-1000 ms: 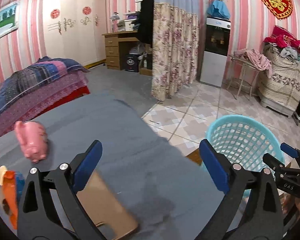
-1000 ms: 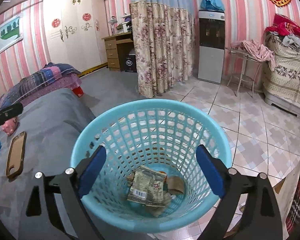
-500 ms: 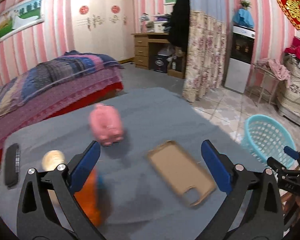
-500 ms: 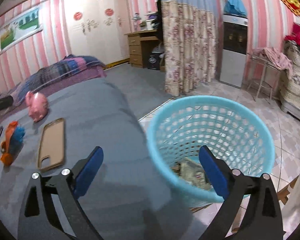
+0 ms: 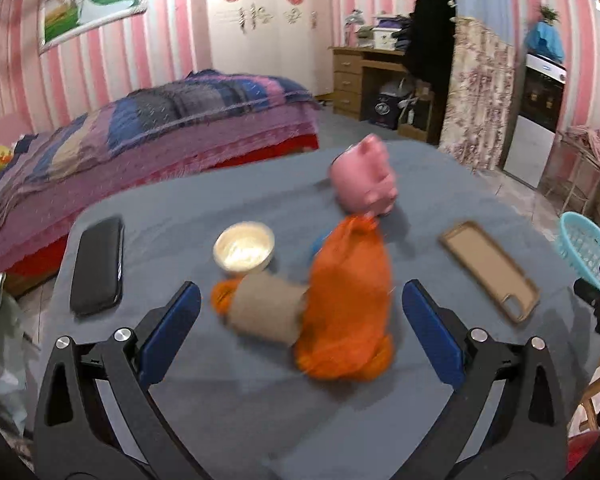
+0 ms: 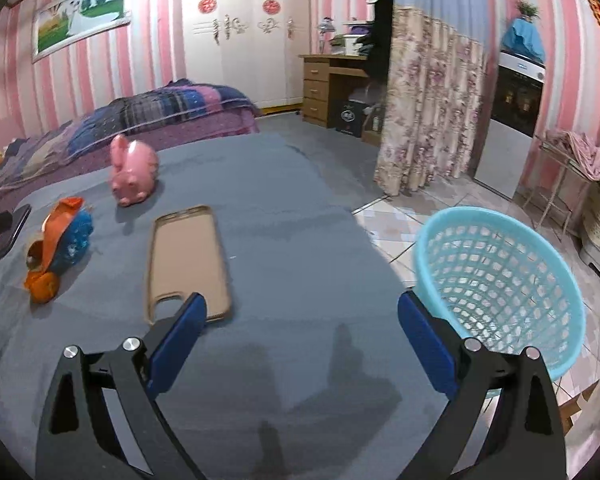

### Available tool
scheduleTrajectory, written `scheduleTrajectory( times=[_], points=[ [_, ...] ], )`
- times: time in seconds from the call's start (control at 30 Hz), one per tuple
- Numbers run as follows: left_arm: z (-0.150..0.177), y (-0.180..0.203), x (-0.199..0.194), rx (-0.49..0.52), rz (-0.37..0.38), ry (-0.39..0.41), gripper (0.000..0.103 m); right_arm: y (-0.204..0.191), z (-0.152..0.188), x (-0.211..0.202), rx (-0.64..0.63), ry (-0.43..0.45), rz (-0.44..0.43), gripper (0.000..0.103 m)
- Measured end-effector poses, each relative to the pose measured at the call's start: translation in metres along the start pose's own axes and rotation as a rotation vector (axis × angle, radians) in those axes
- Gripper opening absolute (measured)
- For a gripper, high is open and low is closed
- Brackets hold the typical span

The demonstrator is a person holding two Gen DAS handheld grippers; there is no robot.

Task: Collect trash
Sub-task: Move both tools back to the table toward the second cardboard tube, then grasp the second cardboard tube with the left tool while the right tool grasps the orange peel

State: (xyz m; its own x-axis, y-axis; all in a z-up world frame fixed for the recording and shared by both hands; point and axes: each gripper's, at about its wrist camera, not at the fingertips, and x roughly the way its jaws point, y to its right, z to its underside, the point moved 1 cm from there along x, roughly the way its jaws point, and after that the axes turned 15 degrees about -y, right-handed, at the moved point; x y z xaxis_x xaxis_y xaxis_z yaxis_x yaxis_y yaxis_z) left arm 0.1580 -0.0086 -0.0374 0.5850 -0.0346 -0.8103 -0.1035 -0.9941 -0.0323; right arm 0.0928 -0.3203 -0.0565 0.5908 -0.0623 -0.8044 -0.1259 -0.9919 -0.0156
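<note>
Left gripper [image 5: 300, 332] spread wide, right over the orange bag [image 5: 346, 300]. Right gripper [image 6: 298, 340] wide too, holding nothing, beside the blue basket [image 6: 500, 280].

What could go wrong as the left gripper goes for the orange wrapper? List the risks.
1. The left gripper is open around the orange wrapper, which touches a cardboard tube; closing may catch both or roll the tube away.
2. The pink piggy bank and small bowl sit close behind and could get bumped.
3. The blue basket stands off the table's edge; a drop could miss.
</note>
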Motion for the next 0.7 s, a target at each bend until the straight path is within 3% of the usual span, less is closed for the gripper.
scheduleTrajectory(
  times=[0.33,0.5,0.63,0.7],
  points=[
    [0.025,-0.027,0.032,-0.028,-0.027,-0.068,0.097,-0.053,0.010,0.014,-0.066,-0.045,-0.026,0.094],
    [0.012,-0.044,0.051,-0.072,0.055,-0.094,0.097,-0.070,0.014,0.019,-0.095,-0.067,-0.029,0.094],
    [0.003,-0.047,0.069,-0.057,0.108,-0.124,0.085,-0.080,0.016,0.019,-0.101,-0.077,-0.039,0.094],
    [0.002,-0.045,0.073,-0.041,0.112,-0.139,0.072,-0.085,0.016,0.018,-0.106,-0.079,-0.044,0.094]
  ],
)
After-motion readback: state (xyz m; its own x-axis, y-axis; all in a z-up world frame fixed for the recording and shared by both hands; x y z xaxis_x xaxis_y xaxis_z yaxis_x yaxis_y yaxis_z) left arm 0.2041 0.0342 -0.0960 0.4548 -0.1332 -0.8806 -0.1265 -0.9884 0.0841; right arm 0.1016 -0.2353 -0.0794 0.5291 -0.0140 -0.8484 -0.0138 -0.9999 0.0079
